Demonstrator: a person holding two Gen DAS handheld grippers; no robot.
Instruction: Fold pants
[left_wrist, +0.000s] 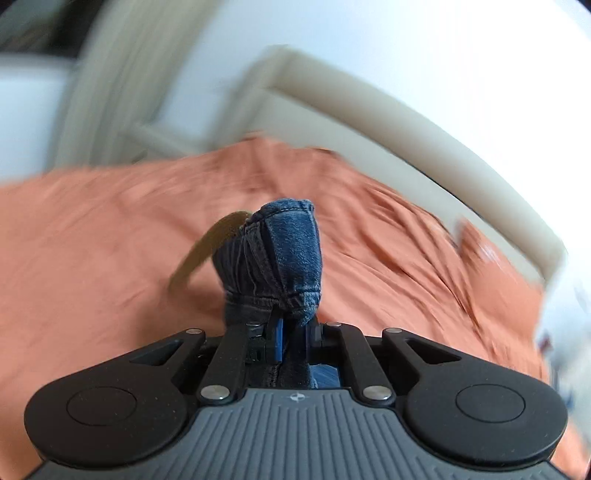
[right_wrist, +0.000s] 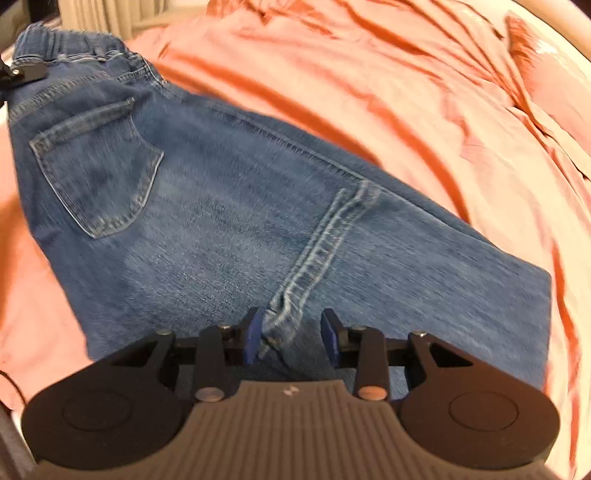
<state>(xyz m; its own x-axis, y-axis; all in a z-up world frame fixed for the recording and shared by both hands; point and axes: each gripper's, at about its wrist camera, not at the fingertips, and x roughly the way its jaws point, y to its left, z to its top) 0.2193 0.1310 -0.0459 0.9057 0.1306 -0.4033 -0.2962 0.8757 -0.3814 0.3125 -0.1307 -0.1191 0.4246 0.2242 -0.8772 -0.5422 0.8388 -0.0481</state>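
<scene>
Blue denim pants (right_wrist: 229, 206) lie on an orange bedsheet (right_wrist: 406, 92), back pocket up, waistband at the far left. My left gripper (left_wrist: 293, 332) is shut on a bunched part of the pants (left_wrist: 280, 251), which sticks up between its fingers; it also shows in the right wrist view (right_wrist: 22, 74) at the waistband. My right gripper (right_wrist: 291, 334) is open, its blue pads either side of the crotch seam (right_wrist: 317, 243), just above the cloth.
The wrinkled orange sheet (left_wrist: 110, 240) covers the bed all around. A beige bed frame (left_wrist: 388, 110) and a white wall lie beyond. A white object (left_wrist: 561, 314) sits at the right edge. The left wrist view is motion-blurred.
</scene>
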